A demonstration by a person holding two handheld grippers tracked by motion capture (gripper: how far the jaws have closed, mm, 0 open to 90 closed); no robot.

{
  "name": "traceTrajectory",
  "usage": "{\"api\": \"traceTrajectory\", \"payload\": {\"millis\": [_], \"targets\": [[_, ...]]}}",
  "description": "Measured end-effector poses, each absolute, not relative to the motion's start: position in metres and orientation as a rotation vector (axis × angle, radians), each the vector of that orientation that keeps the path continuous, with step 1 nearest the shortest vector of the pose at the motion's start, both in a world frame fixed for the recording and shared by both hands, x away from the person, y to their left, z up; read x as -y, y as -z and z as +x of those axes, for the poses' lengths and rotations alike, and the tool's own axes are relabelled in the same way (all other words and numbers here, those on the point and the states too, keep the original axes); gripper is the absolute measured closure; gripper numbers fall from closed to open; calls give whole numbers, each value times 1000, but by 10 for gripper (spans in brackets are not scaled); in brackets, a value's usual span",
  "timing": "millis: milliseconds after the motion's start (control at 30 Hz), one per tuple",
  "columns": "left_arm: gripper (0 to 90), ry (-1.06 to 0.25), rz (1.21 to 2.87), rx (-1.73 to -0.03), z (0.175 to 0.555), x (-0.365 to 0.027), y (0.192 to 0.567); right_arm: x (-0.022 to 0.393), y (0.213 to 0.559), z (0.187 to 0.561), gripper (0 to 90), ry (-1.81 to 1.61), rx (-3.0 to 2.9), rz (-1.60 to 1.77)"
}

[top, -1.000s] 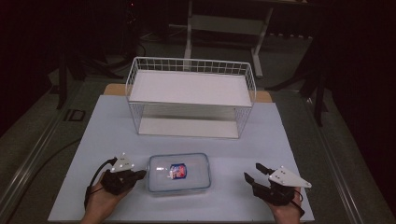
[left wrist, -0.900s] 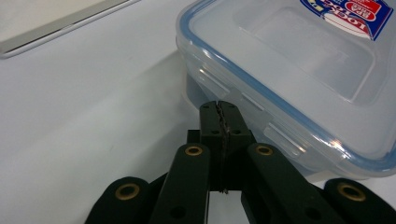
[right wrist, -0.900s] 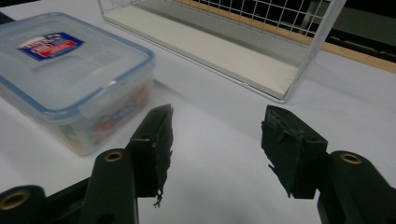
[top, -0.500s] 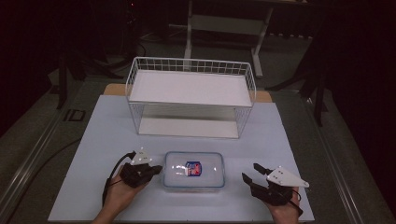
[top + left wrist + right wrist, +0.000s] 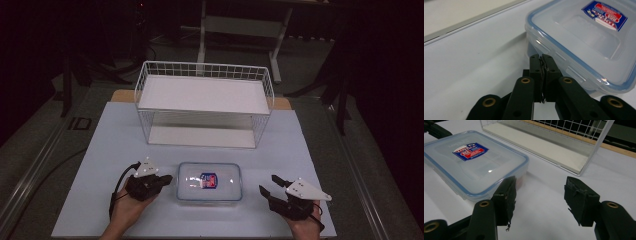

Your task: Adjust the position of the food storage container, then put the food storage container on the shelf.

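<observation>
- Container (image 5: 209, 181), clear plastic with a blue-sealed lid and a red-and-blue label, lies flat on the white tabletop (image 5: 320, 150), near the front edge between the two tools.
- Left tool (image 5: 165, 179) has its jaws pressed together with nothing between them, tips at the container's left side wall.
- Right tool (image 5: 267, 187) sits apart from the container's right end, jaws spread wide and empty.
- White wire rack (image 5: 205, 102) stands behind the container, farther back on the tabletop.

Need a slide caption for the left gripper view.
Left gripper, jaws closed, tips against the side of a clear lidded food container.
</observation>
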State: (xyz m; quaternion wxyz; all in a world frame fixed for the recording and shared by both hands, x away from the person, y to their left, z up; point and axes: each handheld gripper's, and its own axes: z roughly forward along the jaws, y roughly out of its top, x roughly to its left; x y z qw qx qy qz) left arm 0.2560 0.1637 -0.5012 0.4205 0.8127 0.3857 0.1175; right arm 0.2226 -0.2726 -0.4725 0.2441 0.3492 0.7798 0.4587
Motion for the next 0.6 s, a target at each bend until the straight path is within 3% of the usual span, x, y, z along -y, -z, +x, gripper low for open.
{"api": "traceTrajectory", "payload": {"millis": [600], "targets": [[623, -310, 1903, -957, 245, -174, 487, 264, 475, 225, 404, -1239, -2169, 949]]}}
